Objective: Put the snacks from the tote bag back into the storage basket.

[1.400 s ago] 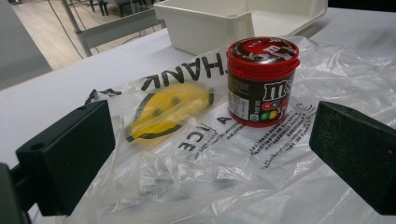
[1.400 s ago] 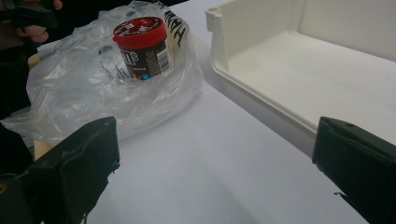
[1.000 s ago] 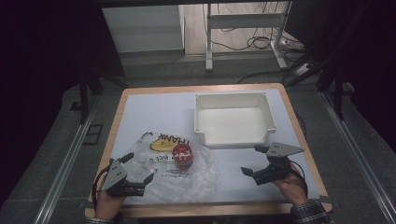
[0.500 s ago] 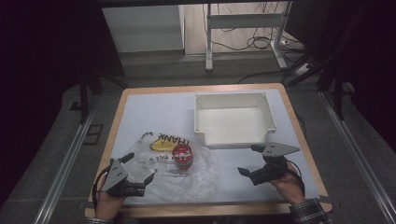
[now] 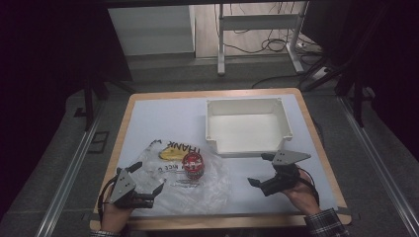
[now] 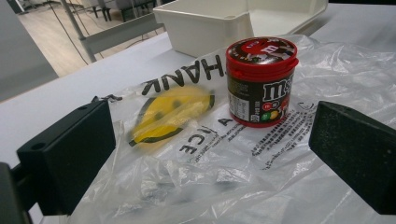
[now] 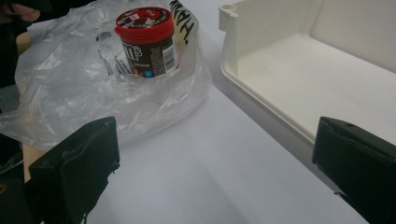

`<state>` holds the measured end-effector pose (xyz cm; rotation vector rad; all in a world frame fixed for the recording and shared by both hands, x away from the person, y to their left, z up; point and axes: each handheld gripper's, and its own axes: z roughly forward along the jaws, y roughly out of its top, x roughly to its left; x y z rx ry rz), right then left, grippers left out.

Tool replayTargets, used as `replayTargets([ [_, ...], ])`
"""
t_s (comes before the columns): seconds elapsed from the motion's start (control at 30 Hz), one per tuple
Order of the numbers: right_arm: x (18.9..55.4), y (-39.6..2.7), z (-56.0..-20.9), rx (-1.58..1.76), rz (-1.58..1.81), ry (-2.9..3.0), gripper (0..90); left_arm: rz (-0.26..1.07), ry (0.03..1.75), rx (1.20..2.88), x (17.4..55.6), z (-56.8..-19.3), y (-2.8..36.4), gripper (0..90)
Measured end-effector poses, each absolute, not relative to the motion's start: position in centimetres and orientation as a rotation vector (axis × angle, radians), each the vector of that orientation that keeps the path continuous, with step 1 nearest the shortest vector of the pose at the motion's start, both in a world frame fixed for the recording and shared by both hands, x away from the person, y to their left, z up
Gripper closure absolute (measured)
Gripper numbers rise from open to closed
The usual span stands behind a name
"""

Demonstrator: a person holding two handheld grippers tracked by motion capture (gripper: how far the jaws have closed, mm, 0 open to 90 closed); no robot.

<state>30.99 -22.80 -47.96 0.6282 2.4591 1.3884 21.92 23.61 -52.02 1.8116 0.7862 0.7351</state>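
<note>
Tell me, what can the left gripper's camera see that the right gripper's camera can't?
The left gripper view shows the yellow smiley face printed on the plastic bag, and a grey metal frame beyond the table. The right gripper view shows the bare floor inside the white bin and a stretch of bare white tabletop in front of its open jaws. Both show the red-lidded candy tub standing upright on the bag, the bag's black lettering, and part of the bin.
</note>
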Motion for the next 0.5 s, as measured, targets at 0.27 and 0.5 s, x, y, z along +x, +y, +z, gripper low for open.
replayTargets([
  [0.27,31.30,-22.35,-48.03,0.619,1.368,2.490,1.1,0.739,0.784,1.813,21.92,-52.02,23.58,0.4],
  [0.5,31.50,-21.85,-48.06,0.606,1.368,2.503,1.2,0.739,0.782,1.811,21.93,-52.02,23.57,0.4],
])
